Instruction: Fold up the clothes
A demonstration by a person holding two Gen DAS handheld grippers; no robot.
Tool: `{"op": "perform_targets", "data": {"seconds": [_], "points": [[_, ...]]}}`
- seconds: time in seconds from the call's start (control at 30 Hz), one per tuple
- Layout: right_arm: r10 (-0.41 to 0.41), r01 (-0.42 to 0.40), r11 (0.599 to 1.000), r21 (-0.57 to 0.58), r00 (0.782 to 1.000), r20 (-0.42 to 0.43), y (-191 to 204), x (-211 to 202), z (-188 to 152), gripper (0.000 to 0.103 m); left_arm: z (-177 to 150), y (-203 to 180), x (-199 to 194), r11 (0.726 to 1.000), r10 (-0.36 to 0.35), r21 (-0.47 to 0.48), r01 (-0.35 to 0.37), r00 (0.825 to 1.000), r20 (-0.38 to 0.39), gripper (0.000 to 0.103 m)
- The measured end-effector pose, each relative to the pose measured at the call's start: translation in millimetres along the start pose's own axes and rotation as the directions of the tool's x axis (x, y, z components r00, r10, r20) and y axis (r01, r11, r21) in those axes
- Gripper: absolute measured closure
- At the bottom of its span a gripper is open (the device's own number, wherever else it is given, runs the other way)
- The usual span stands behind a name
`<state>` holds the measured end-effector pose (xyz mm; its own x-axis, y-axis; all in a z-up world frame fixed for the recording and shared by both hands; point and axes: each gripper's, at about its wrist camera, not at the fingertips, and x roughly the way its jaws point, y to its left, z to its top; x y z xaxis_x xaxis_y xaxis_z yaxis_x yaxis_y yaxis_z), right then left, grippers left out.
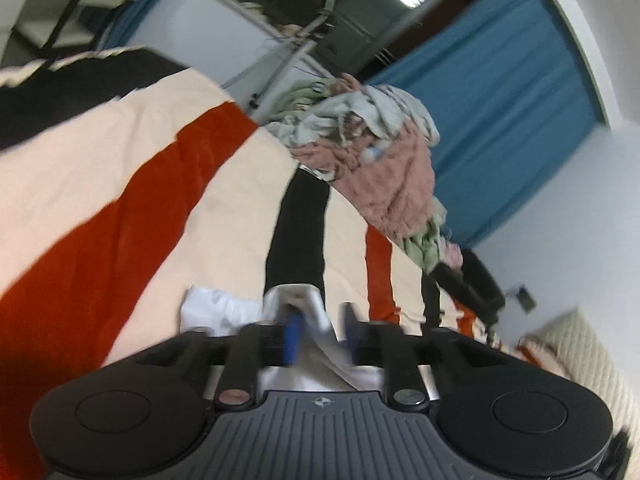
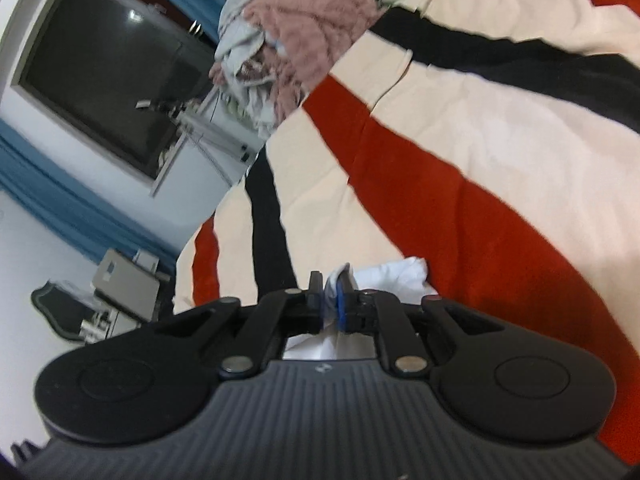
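Observation:
A white garment (image 1: 212, 308) lies on a bed with a cream, red and black striped cover (image 1: 100, 168). My left gripper (image 1: 320, 328) has a fold of the white cloth between its blue-padded fingers; the fingers stand a little apart around it. In the right wrist view my right gripper (image 2: 330, 300) is shut on a bunched edge of the same white garment (image 2: 396, 276), which lies crumpled just beyond the fingers on the striped cover (image 2: 460, 128).
A heap of pink, grey and green clothes (image 1: 372, 148) sits at the far end of the bed and also shows in the right wrist view (image 2: 296, 36). Blue curtains (image 1: 500, 92), a dark window (image 2: 104, 80) and a metal stand (image 1: 288, 52) lie beyond.

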<state>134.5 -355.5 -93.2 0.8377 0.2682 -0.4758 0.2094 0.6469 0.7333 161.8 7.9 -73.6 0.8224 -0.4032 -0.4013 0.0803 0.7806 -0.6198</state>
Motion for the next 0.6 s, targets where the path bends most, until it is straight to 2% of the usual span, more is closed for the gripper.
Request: {"op": "perform_targets", "data": {"seconds": [0.03, 0.07, 0.1, 0.13, 0.23, 0.27, 0.3, 0.33, 0.37, 0.47, 0.53, 0.6], "points": [[0.031, -0.031, 0.999, -0.018, 1.0, -0.006, 3, -2, 1, 0.073, -1, -3, -2, 0.999, -0.007, 0.037, 0.006, 1.0, 0.013, 0.033], [0.07, -0.07, 0.997, -0.039, 0.998, -0.009, 6, -4, 2, 0.041, -2, -6, -5, 0.997, -0.011, 0.083, 0.009, 0.999, 0.033, 0.018], [0.109, -0.11, 0.992, -0.059, 0.994, -0.012, 10, -6, 2, 0.022, -5, -10, -8, 0.99, -0.017, 0.138, 0.009, 0.999, 0.051, 0.014], [0.151, -0.151, 0.986, -0.076, 0.988, -0.006, 11, -8, 1, 0.008, -8, -14, -10, 0.98, -0.02, 0.197, 0.008, 0.998, 0.059, 0.013], [0.111, -0.113, 0.969, -0.219, 0.994, -0.021, 24, 1, -9, 0.01, -15, -14, 0, 0.963, 0.013, 0.269, -0.019, 1.0, 0.027, 0.011], [0.092, -0.095, 0.958, -0.269, 0.995, -0.025, 28, 5, -12, 0.014, -19, -13, 6, 0.959, 0.037, 0.282, -0.04, 0.999, 0.013, 0.011], [0.051, -0.057, 0.941, -0.335, 0.998, -0.028, 32, 11, -17, 0.024, -22, -10, 13, 0.952, 0.073, 0.297, -0.07, 0.997, -0.001, 0.011], [0.001, -0.012, 0.915, -0.404, 1.0, -0.026, 37, 19, -23, 0.042, -26, -8, 21, 0.944, 0.111, 0.313, -0.099, 0.994, -0.018, 0.011], [-0.041, 0.025, 0.893, -0.449, 0.999, -0.027, 38, 27, -28, 0.046, -29, -6, 30, 0.935, 0.15, 0.33, -0.128, 0.988, -0.041, 0.011], [-0.125, 0.078, 0.851, -0.519, 0.99, -0.056, 37, 53, -36, 0.047, -38, -1, 49, 0.913, 0.222, 0.368, -0.173, 0.971, -0.093, 0.012], [-0.146, 0.09, 0.854, -0.513, 0.987, -0.07, 32, 64, -39, 0.046, -41, 0, 58, 0.9, 0.253, 0.389, -0.195, 0.962, -0.104, 0.012], [-0.152, 0.091, 0.849, -0.52, 0.985, -0.076, 30, 68, -41, 0.046, -41, 1, 61, 0.895, 0.26, 0.397, -0.202, 0.961, -0.098, 0.012]]}}
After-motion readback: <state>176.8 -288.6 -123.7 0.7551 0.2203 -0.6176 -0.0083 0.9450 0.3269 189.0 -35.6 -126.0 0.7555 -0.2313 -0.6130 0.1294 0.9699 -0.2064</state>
